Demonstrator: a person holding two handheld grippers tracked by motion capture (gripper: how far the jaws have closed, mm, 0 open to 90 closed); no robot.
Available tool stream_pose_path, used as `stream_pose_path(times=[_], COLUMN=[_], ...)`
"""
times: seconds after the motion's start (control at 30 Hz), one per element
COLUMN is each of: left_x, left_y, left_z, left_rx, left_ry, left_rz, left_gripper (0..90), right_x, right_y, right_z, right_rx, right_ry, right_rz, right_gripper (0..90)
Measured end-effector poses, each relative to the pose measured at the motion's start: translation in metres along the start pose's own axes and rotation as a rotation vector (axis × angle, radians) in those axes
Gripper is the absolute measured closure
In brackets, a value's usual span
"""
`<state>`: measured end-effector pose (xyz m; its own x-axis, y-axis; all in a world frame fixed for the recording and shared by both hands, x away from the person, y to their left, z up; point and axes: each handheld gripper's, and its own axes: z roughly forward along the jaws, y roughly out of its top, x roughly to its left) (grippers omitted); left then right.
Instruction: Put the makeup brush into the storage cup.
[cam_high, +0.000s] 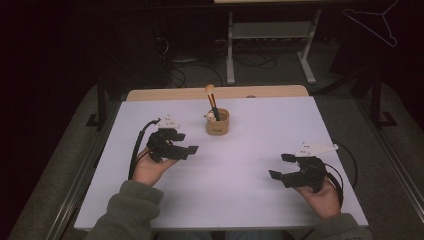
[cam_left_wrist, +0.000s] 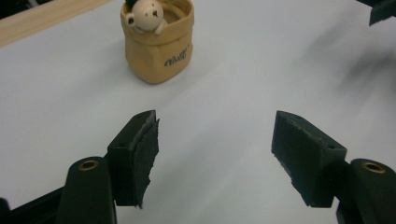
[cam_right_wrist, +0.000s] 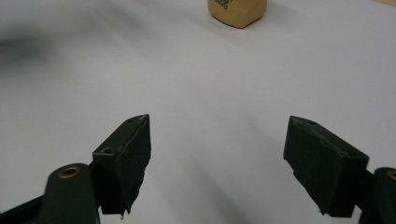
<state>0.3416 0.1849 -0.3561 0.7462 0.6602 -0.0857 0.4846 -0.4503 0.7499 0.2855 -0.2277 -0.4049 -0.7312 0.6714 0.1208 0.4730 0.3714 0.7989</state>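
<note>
Small tan ceramic sack-shaped pot (cam_high: 217, 122) with a bear figure is sitting at the white surface's (cam_high: 250, 165) far middle, holding a brush. Left claw (cam_high: 183, 145), jaws apart and empty, is nearest it; right claw (cam_high: 280, 166), likewise apart, is idling well away. Risk: nudging the light pot could tip it.

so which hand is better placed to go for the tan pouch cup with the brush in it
Left, probably. The left gripper sits nearer the tan pouch-shaped cup holding a brush, and its open, empty jaws look toward that cup in its own view. The right gripper is also open but lies farther off, near the table's front right.
</note>
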Motion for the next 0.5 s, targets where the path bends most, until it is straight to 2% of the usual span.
stream_pose_path(times=[0.33, 0.5], left_x=[-0.006, -0.012], left_y=[-0.021, -0.029], left_z=[-0.006, -0.008], left_rx=[-0.016, -0.004], left_ry=[-0.003, 0.008], left_rz=[-0.023, -0.005], left_gripper=[27.0, 25.7], right_x=[0.0, 0.001], right_y=[-0.001, -0.001], right_z=[0.0, 0.0], right_rx=[0.004, 0.004], right_ry=[-0.001, 0.0], right_rz=[0.004, 0.004], right_gripper=[22.0, 22.0])
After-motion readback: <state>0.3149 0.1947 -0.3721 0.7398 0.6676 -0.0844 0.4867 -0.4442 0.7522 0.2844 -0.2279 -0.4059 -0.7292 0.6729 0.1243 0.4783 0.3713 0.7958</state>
